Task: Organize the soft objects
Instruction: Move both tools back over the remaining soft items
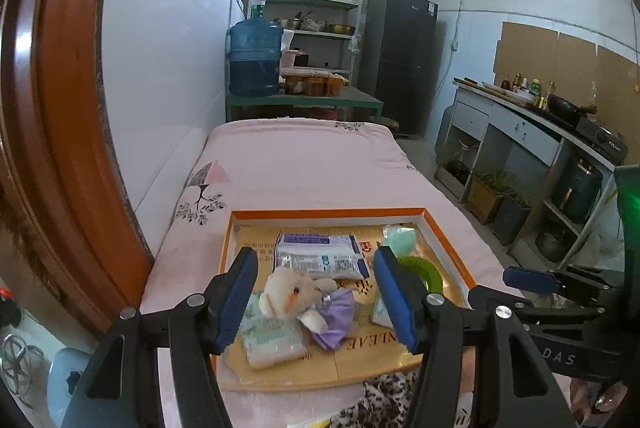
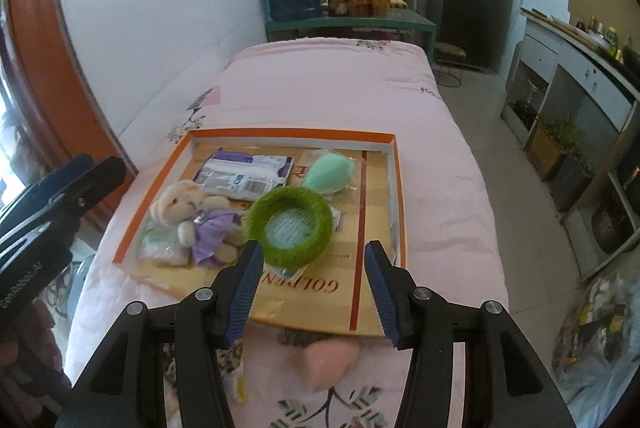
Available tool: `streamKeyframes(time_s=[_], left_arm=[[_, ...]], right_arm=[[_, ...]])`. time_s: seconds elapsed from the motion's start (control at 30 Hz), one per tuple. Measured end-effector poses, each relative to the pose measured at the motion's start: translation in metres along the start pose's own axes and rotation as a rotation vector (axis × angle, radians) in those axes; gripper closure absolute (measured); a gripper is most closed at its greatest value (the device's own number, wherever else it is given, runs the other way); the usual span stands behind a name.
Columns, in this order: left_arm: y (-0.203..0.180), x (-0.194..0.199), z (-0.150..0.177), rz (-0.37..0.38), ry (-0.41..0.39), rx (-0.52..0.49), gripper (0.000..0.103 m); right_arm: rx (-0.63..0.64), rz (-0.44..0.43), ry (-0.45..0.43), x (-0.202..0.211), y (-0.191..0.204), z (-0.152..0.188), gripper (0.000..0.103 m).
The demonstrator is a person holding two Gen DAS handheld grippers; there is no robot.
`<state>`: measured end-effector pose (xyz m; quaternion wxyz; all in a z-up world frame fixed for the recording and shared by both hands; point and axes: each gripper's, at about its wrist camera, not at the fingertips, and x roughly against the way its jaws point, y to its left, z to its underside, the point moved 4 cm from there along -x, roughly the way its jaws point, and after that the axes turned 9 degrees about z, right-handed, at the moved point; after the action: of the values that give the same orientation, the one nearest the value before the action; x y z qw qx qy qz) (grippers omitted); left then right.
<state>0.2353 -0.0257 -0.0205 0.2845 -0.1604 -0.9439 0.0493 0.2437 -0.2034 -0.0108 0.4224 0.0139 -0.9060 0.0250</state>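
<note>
— Biggest first: where was everything?
— On the pink-covered bed [image 2: 328, 84], inside the orange-rimmed box [image 2: 394, 188] — wipes packet [image 2: 244, 176], plush bear [image 2: 196, 216], green ring [image 2: 290, 224], mint sponge [image 2: 330, 170]. Outside it, on the near side: a pink sponge [image 2: 330, 362], lying loose on the cover.
— Which claw sat nearer that one?
— The right gripper [image 2: 314, 292], judged from its own view. Hung wide open, holding nothing, with the pink sponge directly beneath and slightly behind the fingertips, not ahead of them. Long axis ran roughly across the jaw line, pointed end to the right.
— And the other?
— Left gripper [image 1: 316, 296] — equally wide, empty, poised over the bear in the box. Farther from the stray sponge, probably.
</note>
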Motion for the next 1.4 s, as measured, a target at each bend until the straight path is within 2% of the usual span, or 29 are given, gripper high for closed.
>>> streamKeyframes(time_s=[0.63,1.0,1.23,1.4], left_arm=[[0.008,0.044,0.020,0.006,-0.026,0.031,0.043],[-0.001,0.070,0.049,0.071,-0.049,0.018,0.043],[-0.014,0.082,0.071,0.112,-0.054,-0.021,0.043],[-0.019,0.086,0.087,0.168,-0.040,-0.037,0.043]], right_arm=[[-0.004,-0.004,-0.015,0.034,0.003,0.030,0.049],[-0.019,-0.019,-0.009,0.049,0.004,0.057,0.049],[0.013,0.005,-0.037,0.058,0.011,0.076,0.049],[0.014,-0.017,-0.034,0.060,0.018,0.089,0.049]])
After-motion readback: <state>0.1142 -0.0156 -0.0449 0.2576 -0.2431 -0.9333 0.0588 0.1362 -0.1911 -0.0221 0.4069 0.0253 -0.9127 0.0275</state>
